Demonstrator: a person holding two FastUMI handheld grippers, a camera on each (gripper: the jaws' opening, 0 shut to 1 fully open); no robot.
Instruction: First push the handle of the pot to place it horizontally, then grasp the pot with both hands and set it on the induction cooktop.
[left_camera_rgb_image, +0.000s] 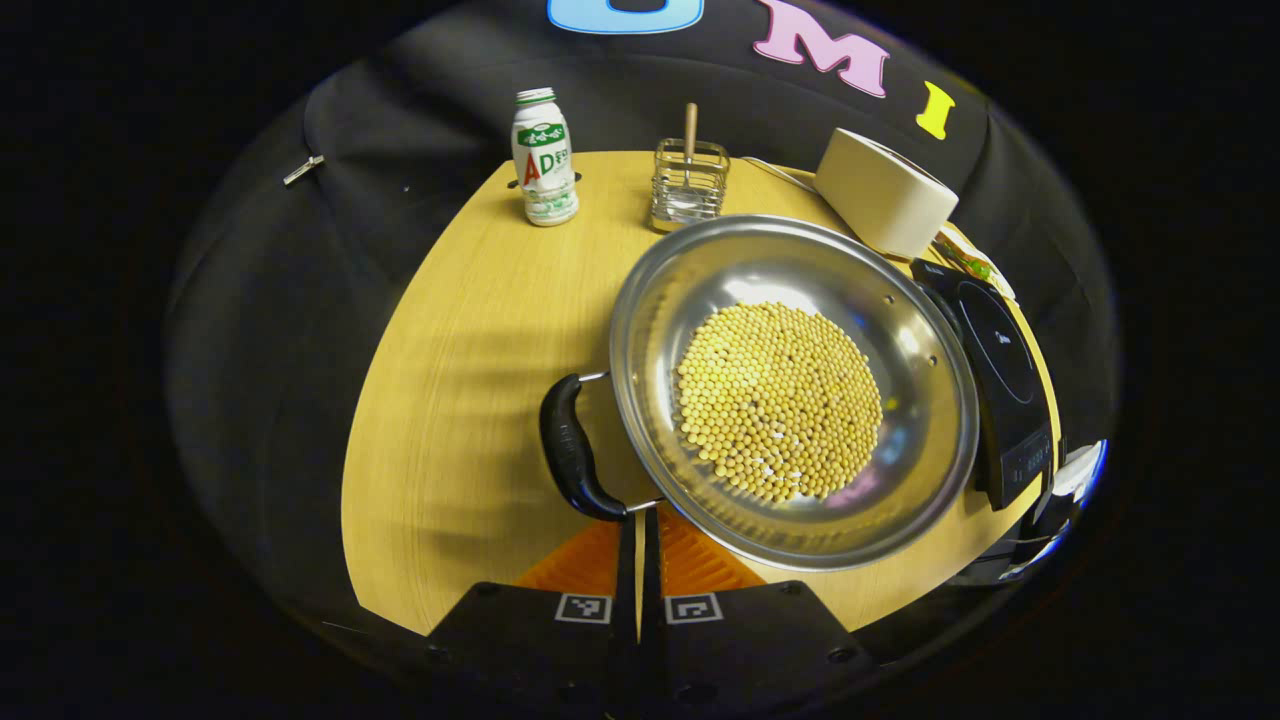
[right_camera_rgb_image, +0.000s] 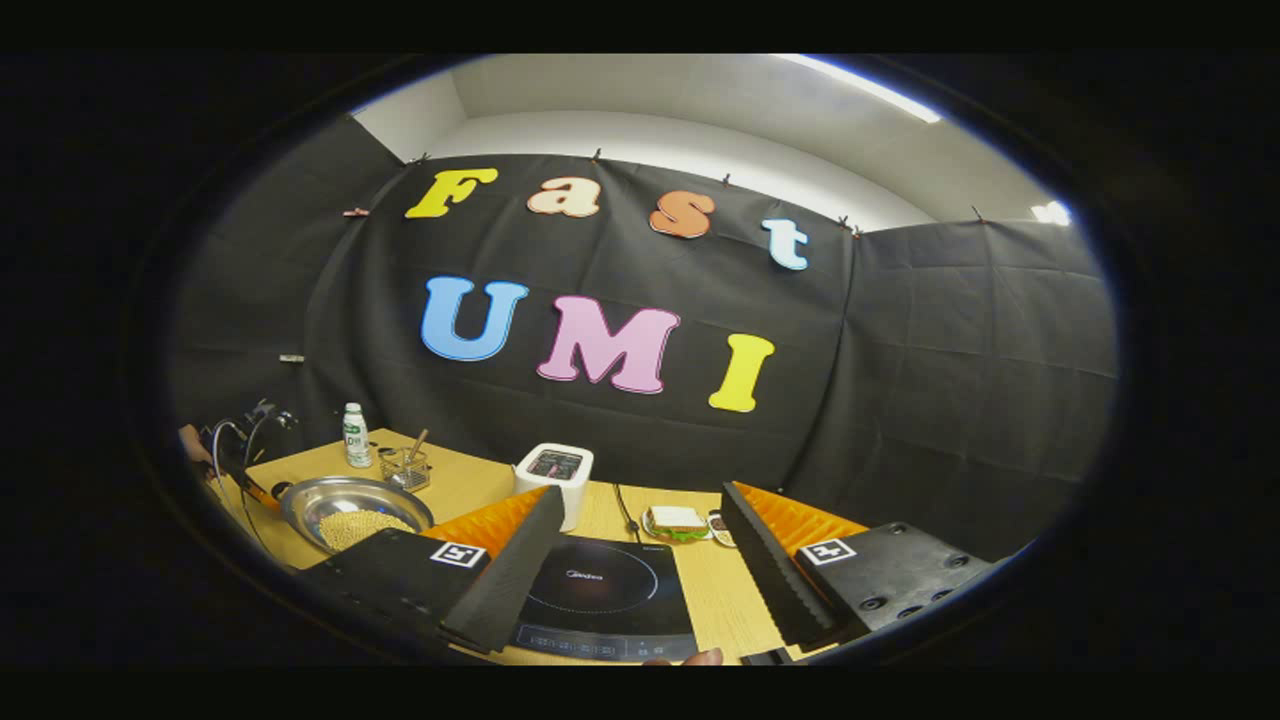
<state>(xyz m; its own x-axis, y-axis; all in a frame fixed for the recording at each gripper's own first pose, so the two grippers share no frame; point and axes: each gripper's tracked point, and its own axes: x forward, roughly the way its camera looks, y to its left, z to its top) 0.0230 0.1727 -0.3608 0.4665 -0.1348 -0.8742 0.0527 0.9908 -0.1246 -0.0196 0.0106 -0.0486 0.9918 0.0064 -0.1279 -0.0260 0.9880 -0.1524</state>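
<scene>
the left gripper (left_camera_rgb_image: 640, 545) has its fingers pressed together, tips just below the black curved handle (left_camera_rgb_image: 573, 450) of the shallow steel pot of yellow beans (left_camera_rgb_image: 795, 390) on the wooden worktop (left_camera_rgb_image: 480, 330). the right gripper (right_camera_rgb_image: 640, 560), fingers spread wide, hovers over the black induction cooktop (right_camera_rgb_image: 600, 595).

table (left_camera_rgb_image: 470, 330): light wood
back edge: bottle (left_camera_rgb_image: 544, 157), wire cup (left_camera_rgb_image: 688, 185), toaster (left_camera_rgb_image: 884, 193)
middle: pot (left_camera_rgb_image: 795, 390) of beans
right side: cooktop (right_camera_rgb_image: 600, 593), sandwich (right_camera_rgb_image: 676, 521) behind it
</scene>
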